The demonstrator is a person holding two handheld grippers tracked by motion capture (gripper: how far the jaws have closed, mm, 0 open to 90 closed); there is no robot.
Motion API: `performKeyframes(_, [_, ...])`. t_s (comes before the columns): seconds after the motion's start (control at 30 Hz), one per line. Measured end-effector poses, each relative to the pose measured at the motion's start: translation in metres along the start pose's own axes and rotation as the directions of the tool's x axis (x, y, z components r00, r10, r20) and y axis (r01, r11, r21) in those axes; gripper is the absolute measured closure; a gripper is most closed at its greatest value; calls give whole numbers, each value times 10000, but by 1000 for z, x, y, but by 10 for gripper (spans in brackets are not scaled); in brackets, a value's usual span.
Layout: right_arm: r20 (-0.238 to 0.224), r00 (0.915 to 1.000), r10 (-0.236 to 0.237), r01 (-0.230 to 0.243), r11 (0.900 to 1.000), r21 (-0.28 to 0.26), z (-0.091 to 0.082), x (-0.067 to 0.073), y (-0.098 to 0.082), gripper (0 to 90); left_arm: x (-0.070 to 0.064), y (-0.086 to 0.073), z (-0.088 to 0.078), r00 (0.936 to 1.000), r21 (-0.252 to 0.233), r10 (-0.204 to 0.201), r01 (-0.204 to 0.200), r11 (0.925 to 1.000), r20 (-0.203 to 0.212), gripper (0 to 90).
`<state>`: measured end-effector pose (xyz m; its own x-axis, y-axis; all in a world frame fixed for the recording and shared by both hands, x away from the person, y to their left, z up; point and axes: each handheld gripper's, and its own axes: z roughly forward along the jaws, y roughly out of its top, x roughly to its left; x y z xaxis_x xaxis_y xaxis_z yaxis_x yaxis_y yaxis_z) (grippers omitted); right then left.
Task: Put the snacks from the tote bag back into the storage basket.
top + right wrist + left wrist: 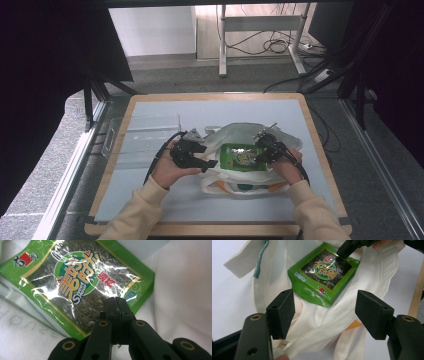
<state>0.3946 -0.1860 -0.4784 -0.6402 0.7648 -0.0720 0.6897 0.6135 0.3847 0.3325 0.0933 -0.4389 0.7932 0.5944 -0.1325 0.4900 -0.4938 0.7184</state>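
Right gripper (263, 149), jaws closed, presses the green seaweed packet (242, 157) into the white cloth bag (235, 134); left gripper (207, 161), jaws open and empty, should steady the bag's near-left edge.

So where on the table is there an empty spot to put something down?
The near strip of the blue table mat, between the sleeves, is bare, and so is the far strip beyond the white bag. The left edge has a clear plastic bin. The middle is crowded: bag, green seaweed packet and both tongs.
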Motion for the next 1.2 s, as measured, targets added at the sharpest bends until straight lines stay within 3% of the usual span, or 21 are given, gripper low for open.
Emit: performKeyframes(1.2, [-134, 9995, 290, -292, 9995, -130, 4, -4, -6, 896, -2, -2, 6, 10000, 197, -2, 4, 9998, -81, 317])
